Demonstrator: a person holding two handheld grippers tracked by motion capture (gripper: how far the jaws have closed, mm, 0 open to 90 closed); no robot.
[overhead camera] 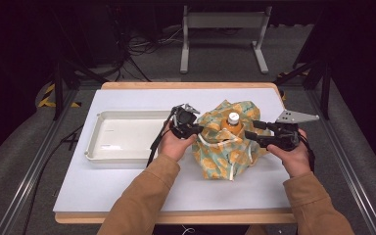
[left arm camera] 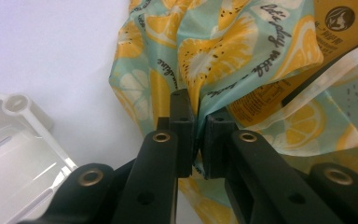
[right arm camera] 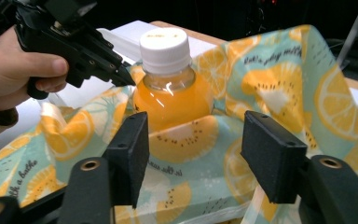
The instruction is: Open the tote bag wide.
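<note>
A teal cloth bag with an orange-slice print [overhead camera: 225,142] lies crumpled at the middle of the table. An orange juice bottle with a white cap [overhead camera: 233,119] stands upright inside it, its neck showing above the cloth [right arm camera: 165,74]. My left gripper [overhead camera: 196,129] is at the bag's left rim, shut on a fold of the cloth [left arm camera: 193,105]. My right gripper [overhead camera: 250,129] is at the bag's right side, open, its jaws wide apart just in front of the bag wall [right arm camera: 191,140] and not touching it. The left gripper [right arm camera: 126,79] also shows beside the bottle in the right gripper view.
A white rectangular tray [overhead camera: 98,147] sits left of the bag, its corner beside my left gripper [left arm camera: 18,105]. The pale table top [overhead camera: 127,191] has free room in front of the bag. Beyond the table are a metal frame [overhead camera: 223,22] and floor cables.
</note>
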